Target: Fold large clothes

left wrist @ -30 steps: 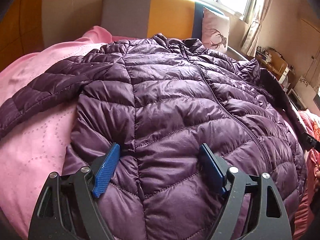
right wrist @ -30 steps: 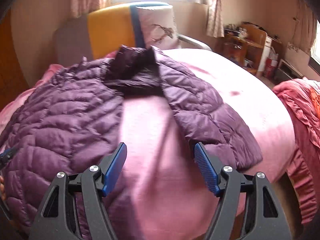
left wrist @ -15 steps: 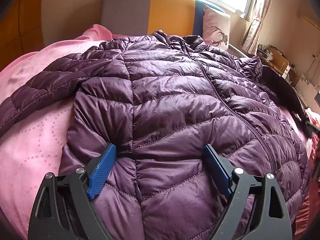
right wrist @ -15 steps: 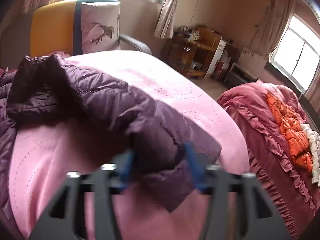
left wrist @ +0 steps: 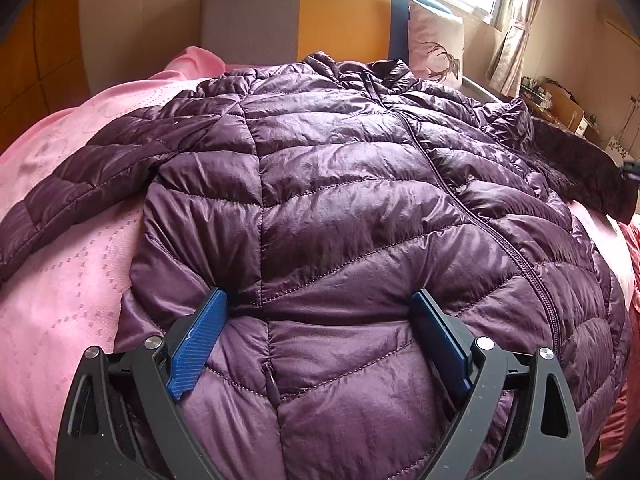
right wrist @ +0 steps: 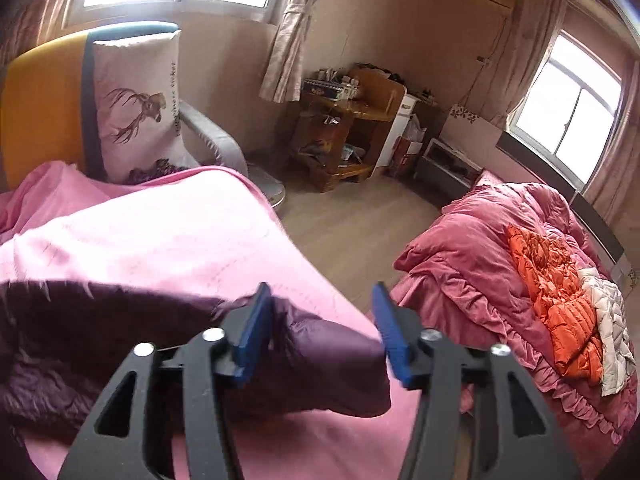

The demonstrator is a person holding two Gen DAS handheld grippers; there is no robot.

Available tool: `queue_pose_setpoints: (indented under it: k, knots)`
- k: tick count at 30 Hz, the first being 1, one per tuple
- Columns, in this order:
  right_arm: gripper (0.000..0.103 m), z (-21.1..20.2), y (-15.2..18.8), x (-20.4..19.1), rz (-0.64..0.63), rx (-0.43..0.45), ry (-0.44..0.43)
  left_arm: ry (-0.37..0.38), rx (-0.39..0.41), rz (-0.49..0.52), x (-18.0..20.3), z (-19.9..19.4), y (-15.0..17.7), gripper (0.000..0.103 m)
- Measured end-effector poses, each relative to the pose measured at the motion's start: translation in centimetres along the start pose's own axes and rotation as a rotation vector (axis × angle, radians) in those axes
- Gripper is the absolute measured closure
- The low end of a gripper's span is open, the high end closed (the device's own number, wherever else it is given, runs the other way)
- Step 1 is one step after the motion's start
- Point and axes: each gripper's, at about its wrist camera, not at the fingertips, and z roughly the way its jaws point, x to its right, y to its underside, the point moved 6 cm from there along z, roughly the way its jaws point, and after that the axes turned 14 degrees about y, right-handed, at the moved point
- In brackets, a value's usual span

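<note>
Left wrist view: a shiny purple quilted down jacket (left wrist: 340, 200) lies front up and zipped on a pink bedsheet with dotted stitching (left wrist: 72, 280), spread flat, probably so it can be folded. Its left sleeve (left wrist: 80, 176) stretches out across the sheet. The fabric is slick and puffy, sewn in chevron channels. The left gripper (left wrist: 320, 332) has black arms and ribbed blue pads; its jaws stand wide and press into the hem area, most likely to pin the body down. A grey, yellow and navy headboard (left wrist: 296, 16) stands behind.

Right wrist view: the right gripper (right wrist: 320, 332) straddles the jacket's other sleeve cuff (right wrist: 320, 360) at the bed's edge (the picture is blurred here). The jaws are part-way in, touching the sleeve at one pad with a gap at the other, so no firm hold yet. Beyond lie a ruffled rose-red quilt (right wrist: 480, 280) and an orange puffer garment (right wrist: 556, 288).
</note>
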Motion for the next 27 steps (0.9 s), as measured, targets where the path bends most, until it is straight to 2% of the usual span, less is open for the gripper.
queue_pose_setpoints:
  k: [2,3,5,6,8,9,12,13,15,17,18,19,20,23,25,27]
  knots:
    - [0.033,-0.1,-1.0,0.5,0.045,0.022,-0.005,-0.004,0.001,-0.002,0.0,0.0,0.0,0.011]
    - [0.028,-0.4,-0.9,0.8,0.082,0.01,-0.036,-0.005,0.001,-0.001,0.0,0.0,0.0,0.011]
    - [0.026,-0.2,0.3,1.0,0.16,-0.044,-0.131,-0.004,0.002,-0.002,0.0,0.1,0.0,0.011]
    - [0.026,0.1,2.1,0.9,0.208,-0.115,-0.213,-0.004,0.003,-0.003,0.0,0.1,0.0,0.011]
    - [0.028,0.5,4.9,0.5,0.29,-0.222,-0.321,-0.003,0.006,-0.005,0.0,0.1,0.0,0.01]
    - [0.032,1.2,6.7,0.0,0.336,-0.296,-0.391,-0.003,0.005,-0.006,-0.1,0.1,0.0,0.01]
    - [0.041,3.3,9.8,-1.4,0.446,-0.439,-0.483,-0.004,0.001,-0.007,0.0,0.3,0.0,0.009]
    - [0.042,4.0,9.9,-1.4,0.481,-0.462,-0.497,-0.005,-0.001,-0.006,0.0,0.3,0.0,0.008]
    - [0.042,5.6,9.9,-1.6,0.567,-0.498,-0.507,-0.01,-0.003,-0.001,0.1,0.4,0.0,0.008]
    - [0.057,6.4,8.9,-1.7,0.59,-0.496,-0.493,-0.014,0.0,-0.001,0.1,0.4,0.1,0.008]
    - [0.082,6.6,8.4,-1.9,0.571,-0.503,-0.487,-0.015,0.001,-0.001,0.1,0.4,0.1,0.008]
    - [0.095,6.5,8.0,-2.1,0.545,-0.506,-0.483,-0.019,0.005,-0.004,0.1,0.4,0.1,0.008]
    - [0.096,6.1,7.8,-2.1,0.517,-0.49,-0.472,-0.02,0.007,-0.005,0.1,0.4,0.1,0.008]
    - [0.098,2.7,7.1,-0.6,0.385,-0.364,-0.414,-0.021,0.009,-0.009,0.1,0.4,0.1,0.008]
    - [0.098,0.5,8.5,1.5,0.309,-0.289,-0.34,-0.02,0.009,-0.01,0.1,0.5,0.0,0.008]
    - [0.098,-0.8,11.1,3.4,0.245,-0.269,-0.267,-0.016,0.012,-0.013,0.0,0.5,0.0,0.008]
